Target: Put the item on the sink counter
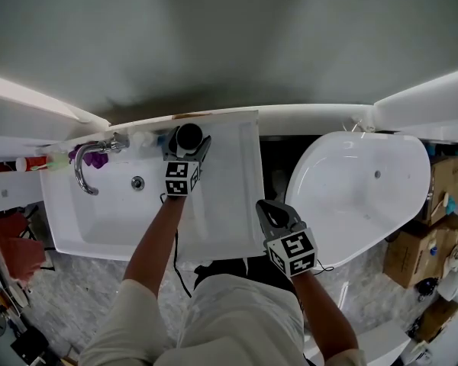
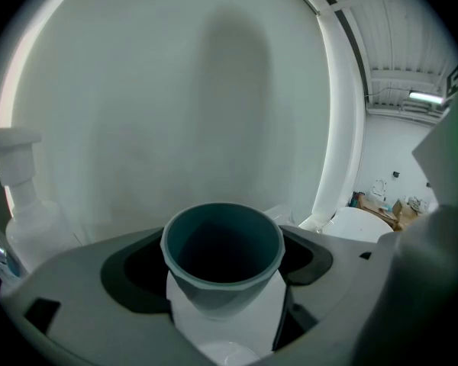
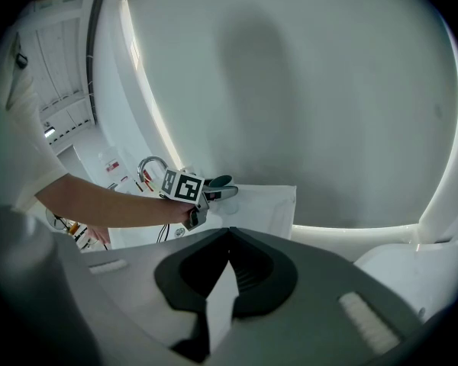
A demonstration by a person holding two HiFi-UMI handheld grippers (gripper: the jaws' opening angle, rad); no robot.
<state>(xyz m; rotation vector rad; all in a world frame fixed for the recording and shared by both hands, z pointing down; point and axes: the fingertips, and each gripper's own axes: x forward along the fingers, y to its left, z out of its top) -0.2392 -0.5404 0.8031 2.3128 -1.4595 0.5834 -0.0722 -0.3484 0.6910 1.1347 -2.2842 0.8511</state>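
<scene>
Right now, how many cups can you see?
1: the teal cup between the left gripper's jaws, at the back of the sink counter. No other shows; one may be hidden.

Teal cup [image 2: 222, 254] upright (mouth up); held at sink counter [image 1: 229, 197] rear.

The round plastic cup [image 2: 222, 254] is dull teal, darker inside. The glossy rectangular sink desk [image 1: 229, 204] is plain white. Its curved metal tap [image 1: 78, 172] is silver, and the small lump [image 1: 97, 158] by it purple.
</scene>
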